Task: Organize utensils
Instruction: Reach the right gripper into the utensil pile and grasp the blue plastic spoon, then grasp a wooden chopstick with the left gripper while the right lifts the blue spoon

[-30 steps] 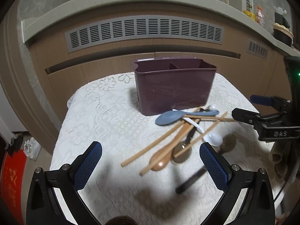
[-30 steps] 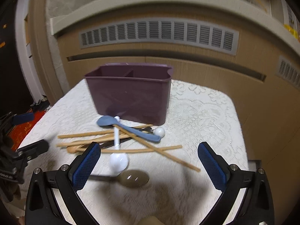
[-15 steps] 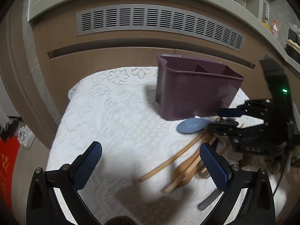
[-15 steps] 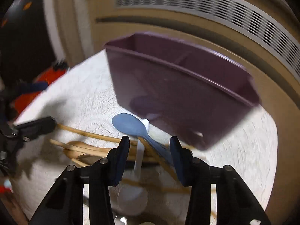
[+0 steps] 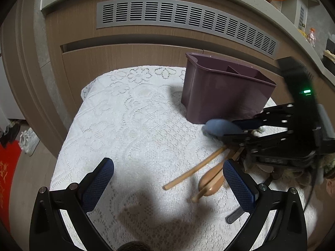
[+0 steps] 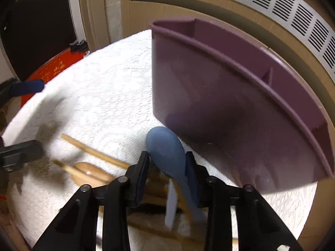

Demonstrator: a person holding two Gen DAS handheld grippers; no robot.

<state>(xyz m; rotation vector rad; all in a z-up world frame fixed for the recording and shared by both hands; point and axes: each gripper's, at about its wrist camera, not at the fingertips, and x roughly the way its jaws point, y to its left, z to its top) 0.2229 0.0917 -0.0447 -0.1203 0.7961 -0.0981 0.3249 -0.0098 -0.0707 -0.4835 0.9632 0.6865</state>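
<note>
A blue spoon (image 5: 217, 126) (image 6: 165, 148) lies in front of the purple two-compartment caddy (image 5: 219, 96) (image 6: 230, 104) on the white lace tablecloth (image 5: 129, 125). My right gripper (image 6: 166, 163) (image 5: 232, 130) is closing, and its pads touch both sides of the spoon's bowl. Under and beside it lie a wooden spoon (image 5: 211, 183) (image 6: 90, 172), wooden chopsticks (image 5: 192, 171) (image 6: 94, 151) and a white spoon handle (image 6: 171, 205). My left gripper (image 5: 167, 164) hovers open over the cloth, left of the pile, holding nothing.
A black utensil handle (image 5: 235, 215) lies near the table's front right. Behind the table stands a wooden cabinet with a grey vent grille (image 5: 184, 18). White shoes (image 5: 29, 141) and a red mat (image 5: 8, 179) are on the floor to the left.
My right gripper dropped toward the pile, rolled, and narrowed from wide open to closed around the blue spoon's bowl. The left gripper drifted left, so the caddy and utensils now sit further right.
</note>
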